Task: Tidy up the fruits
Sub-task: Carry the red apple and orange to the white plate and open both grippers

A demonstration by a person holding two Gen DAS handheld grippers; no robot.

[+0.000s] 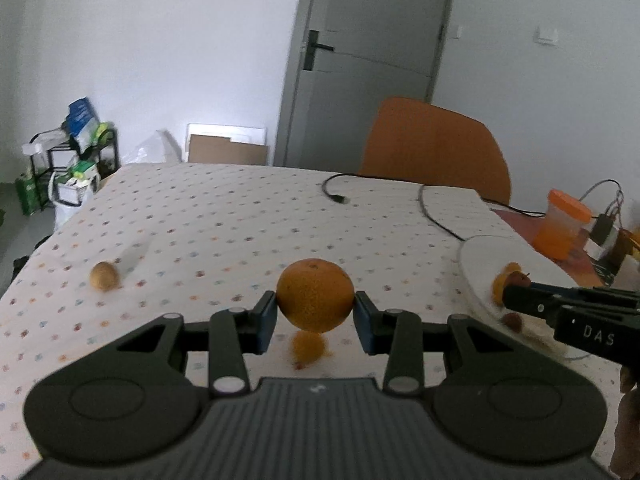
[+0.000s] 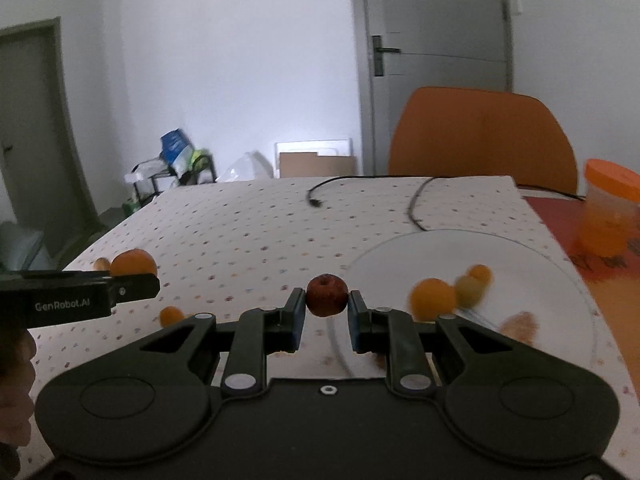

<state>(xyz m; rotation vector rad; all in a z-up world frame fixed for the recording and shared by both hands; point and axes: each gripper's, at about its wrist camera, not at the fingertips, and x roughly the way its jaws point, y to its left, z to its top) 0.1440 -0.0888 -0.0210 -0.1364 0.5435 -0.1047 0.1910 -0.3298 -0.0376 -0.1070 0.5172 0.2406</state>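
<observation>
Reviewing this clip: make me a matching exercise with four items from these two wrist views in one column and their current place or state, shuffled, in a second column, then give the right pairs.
Column one
1. large orange
2. small dark red fruit
3. brownish oval fruit
4. orange-lidded container

Column two
A. lying alone on the dotted tablecloth, far left
B. held off the cloth in the left claw
C. standing beyond the plate, off the cloth
D. held in the right claw, at the plate's near-left edge

Pairs: 1-B, 2-D, 3-A, 4-C
</observation>
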